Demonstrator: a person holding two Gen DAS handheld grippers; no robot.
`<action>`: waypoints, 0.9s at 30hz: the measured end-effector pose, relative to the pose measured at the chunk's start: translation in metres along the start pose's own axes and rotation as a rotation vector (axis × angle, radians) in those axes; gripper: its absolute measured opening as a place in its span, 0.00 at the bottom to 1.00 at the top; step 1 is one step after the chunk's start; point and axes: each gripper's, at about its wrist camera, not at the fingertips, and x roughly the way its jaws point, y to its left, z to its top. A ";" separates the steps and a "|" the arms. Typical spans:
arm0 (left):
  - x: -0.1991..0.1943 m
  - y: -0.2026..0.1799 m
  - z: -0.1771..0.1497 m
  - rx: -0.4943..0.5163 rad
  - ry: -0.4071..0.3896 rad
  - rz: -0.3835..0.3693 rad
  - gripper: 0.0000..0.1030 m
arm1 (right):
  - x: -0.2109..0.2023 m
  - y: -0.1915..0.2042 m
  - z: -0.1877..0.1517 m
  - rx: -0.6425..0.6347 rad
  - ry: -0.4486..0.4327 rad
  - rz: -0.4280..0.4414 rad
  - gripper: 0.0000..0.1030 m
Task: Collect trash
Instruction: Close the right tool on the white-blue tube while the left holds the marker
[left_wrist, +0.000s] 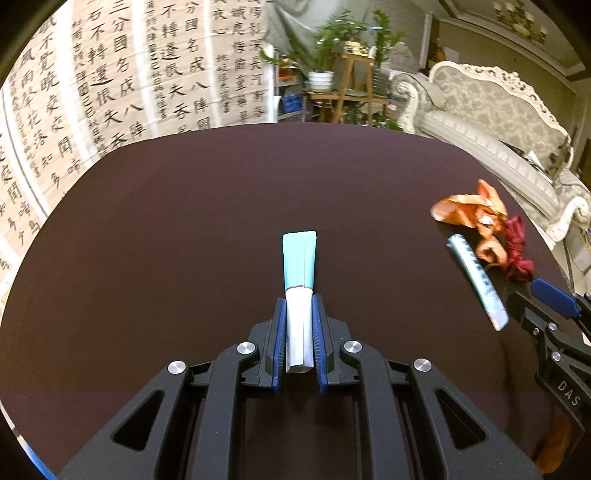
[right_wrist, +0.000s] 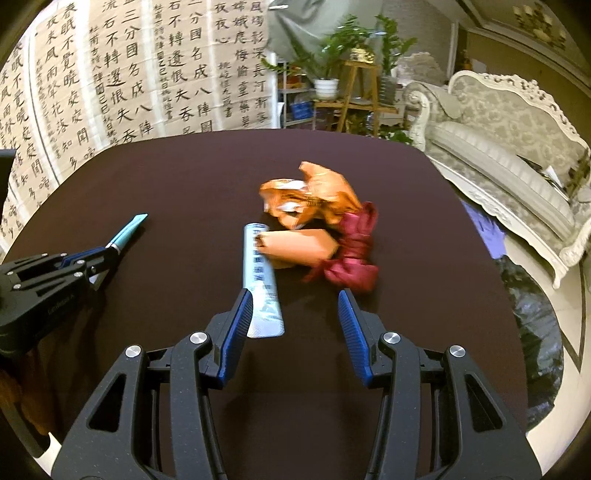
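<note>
— Dark maroon cloth covered the table (right_wrist: 177, 177), smooth and matte, with rounded corners. What was on it, from the left?

— First the left gripper (left_wrist: 299, 321), black frame with ribbed blue pads, clamped tight on a flat teal-and-white tube (left_wrist: 300, 273). The crimped teal end stuck out ahead of the pads, lifted clear of the cloth in the right wrist view.

— And further right?

— A pale blue sachet (right_wrist: 260, 280), long and flat with printed text, lay on the cloth. Its near end sat just beside the left finger of the right gripper (right_wrist: 295, 314), whose jaws stood apart with nothing between the pads.

— Beyond that?

— Crumpled orange wrappers (right_wrist: 310, 206), shiny and creased, touched the sachet's far part. A knotted dark red wrapper (right_wrist: 354, 254) pressed against them on the right.

— Around the table?

— Calligraphy scrolls (right_wrist: 122, 74) hung at the back left, potted plants (right_wrist: 328, 55) on a wooden stand in the middle, and an ornate pale sofa (right_wrist: 509, 140) on the right.
</note>
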 end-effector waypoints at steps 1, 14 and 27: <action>0.000 0.003 0.000 -0.004 0.000 0.005 0.14 | 0.002 0.002 0.001 -0.002 0.004 0.004 0.46; 0.003 0.019 0.000 -0.026 0.002 0.003 0.14 | 0.024 0.019 0.004 -0.045 0.081 0.013 0.45; 0.004 0.018 0.000 -0.027 0.001 0.004 0.14 | 0.028 0.025 0.008 -0.051 0.086 0.024 0.30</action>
